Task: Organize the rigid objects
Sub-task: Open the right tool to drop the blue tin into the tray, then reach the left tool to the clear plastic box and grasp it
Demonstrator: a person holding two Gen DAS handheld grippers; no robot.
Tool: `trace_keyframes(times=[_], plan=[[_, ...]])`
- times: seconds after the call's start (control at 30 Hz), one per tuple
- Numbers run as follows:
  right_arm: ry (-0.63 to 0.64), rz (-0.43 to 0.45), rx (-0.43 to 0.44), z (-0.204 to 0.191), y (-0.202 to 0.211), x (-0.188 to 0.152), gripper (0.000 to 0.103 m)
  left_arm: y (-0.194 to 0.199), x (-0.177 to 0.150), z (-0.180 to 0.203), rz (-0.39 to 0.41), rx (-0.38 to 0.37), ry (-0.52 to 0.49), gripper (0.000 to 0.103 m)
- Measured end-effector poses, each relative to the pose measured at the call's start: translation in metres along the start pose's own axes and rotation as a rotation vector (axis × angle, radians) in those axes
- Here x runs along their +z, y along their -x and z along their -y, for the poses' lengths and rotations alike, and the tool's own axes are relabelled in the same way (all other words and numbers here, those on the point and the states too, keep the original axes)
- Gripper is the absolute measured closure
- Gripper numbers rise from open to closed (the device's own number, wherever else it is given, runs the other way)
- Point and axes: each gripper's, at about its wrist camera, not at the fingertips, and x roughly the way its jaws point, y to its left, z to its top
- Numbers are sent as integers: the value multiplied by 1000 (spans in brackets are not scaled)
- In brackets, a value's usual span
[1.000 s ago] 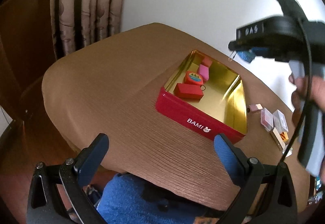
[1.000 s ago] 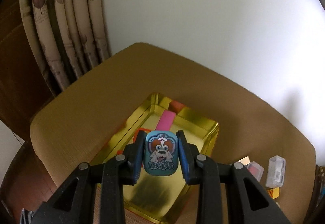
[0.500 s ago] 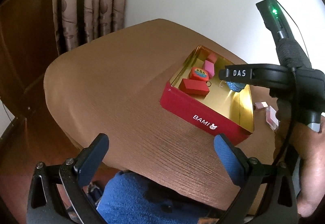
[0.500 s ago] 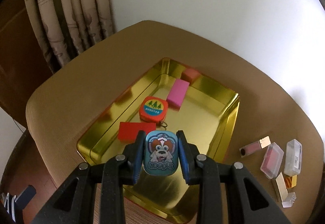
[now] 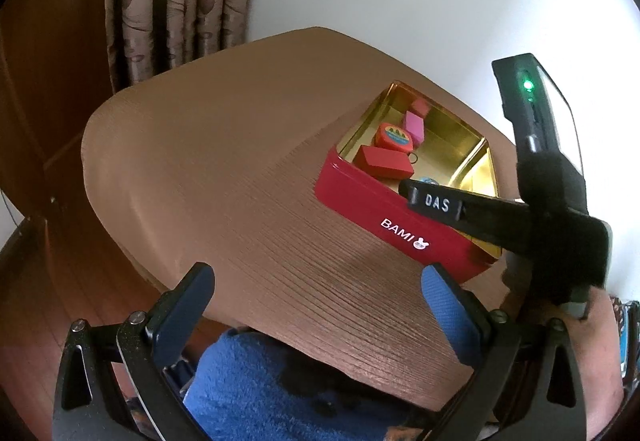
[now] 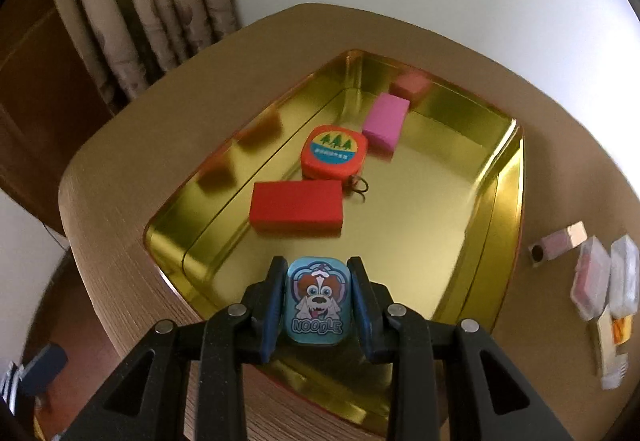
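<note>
While the gold-lined red tin (image 6: 500, 177) sits on the brown desk (image 6: 168, 113), it already holds a red box (image 6: 297, 206), an orange tape measure (image 6: 334, 152) and a pink block (image 6: 386, 117); small clear cases (image 6: 604, 277) lie beside it on the right. The right tongs (image 6: 316, 297) are clamped on a blue dog-print "NOODLE" case (image 6: 316, 299) low over the tin's near end. The left tongs (image 5: 316, 305) are spread wide, empty, at the desk's near edge.

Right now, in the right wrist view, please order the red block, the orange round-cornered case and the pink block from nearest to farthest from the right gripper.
1. Red block: just ahead of the right gripper, lying on the tin floor.
2. Orange case: behind the red block, slightly right.
3. Pink block: farthest, toward the tin's far wall.
</note>
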Motion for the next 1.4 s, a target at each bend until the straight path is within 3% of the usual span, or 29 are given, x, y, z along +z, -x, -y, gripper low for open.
trace_keyframes(times=[0.13,0.5,0.57,0.7,0.8,0.93,1.0,1.13,1.2,1.3,1.4], plan=[[-65,-38,26,12,-13,-5,72,-2,-1,0,-3,-3,-4,1],[-77,1,73,17,-8,-8,71,-3,3,2,15,7,-25,1],[-73,47,89,21,7,-10,64,-2,2,2,27,13,-28,1],[-113,219,124,58,72,-35,61,3,1,5,57,-31,-40,1],[-196,276,51,116,112,-77,40,7,-3,21,78,-110,-112,1],[-295,232,-179,201,140,-158,37,16,-22,72,129,-219,-313,1],[-389,209,-223,240,154,-195,37,15,-33,99,119,-264,-415,1],[-540,213,-222,288,177,-252,37,2,-48,169,115,-336,-580,1],[-621,211,-177,302,180,-263,37,-11,-48,209,102,-355,-621,1],[-714,247,-101,316,192,-253,37,-28,-46,269,81,-370,-675,1],[-651,328,-87,307,216,-241,37,-50,-41,325,98,-337,-716,1]])
